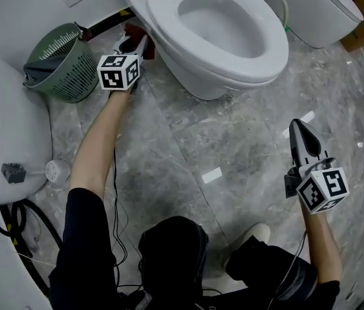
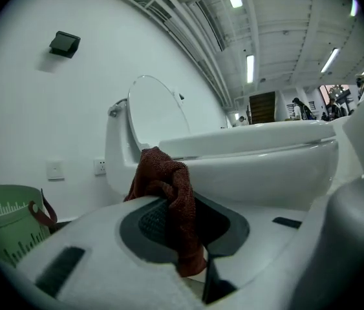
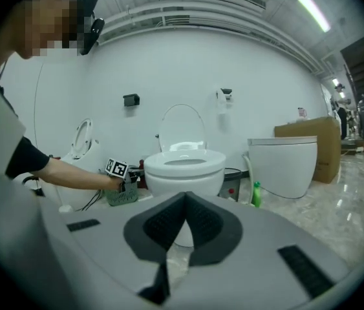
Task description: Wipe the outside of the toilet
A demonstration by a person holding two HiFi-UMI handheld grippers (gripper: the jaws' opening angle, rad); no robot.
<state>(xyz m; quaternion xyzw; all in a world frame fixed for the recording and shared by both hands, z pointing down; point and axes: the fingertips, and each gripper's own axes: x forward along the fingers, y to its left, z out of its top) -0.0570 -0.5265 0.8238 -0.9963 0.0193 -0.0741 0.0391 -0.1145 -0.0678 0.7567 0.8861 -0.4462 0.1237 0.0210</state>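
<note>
The toilet point(image 1: 198, 76) stands on the marble floor point(image 1: 188, 147), lid point(image 2: 159, 112) up; your left tongs point(image 1: 132, 46), clenched on a red cloth point(image 2: 172, 186), sit beside its flank. Your right tongs point(image 3: 183, 221) hang closed, empty. Drag hard and the loosely bunched cloth may slip free.

No legible text, no brand, no numbers, no signs — nothing readable in any view.

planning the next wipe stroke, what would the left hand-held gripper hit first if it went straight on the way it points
Most likely the outer side of the toilet below the seat, near the tank, with the red cloth clamped in the left hand-held gripper touching first; depth is unclear.
</note>
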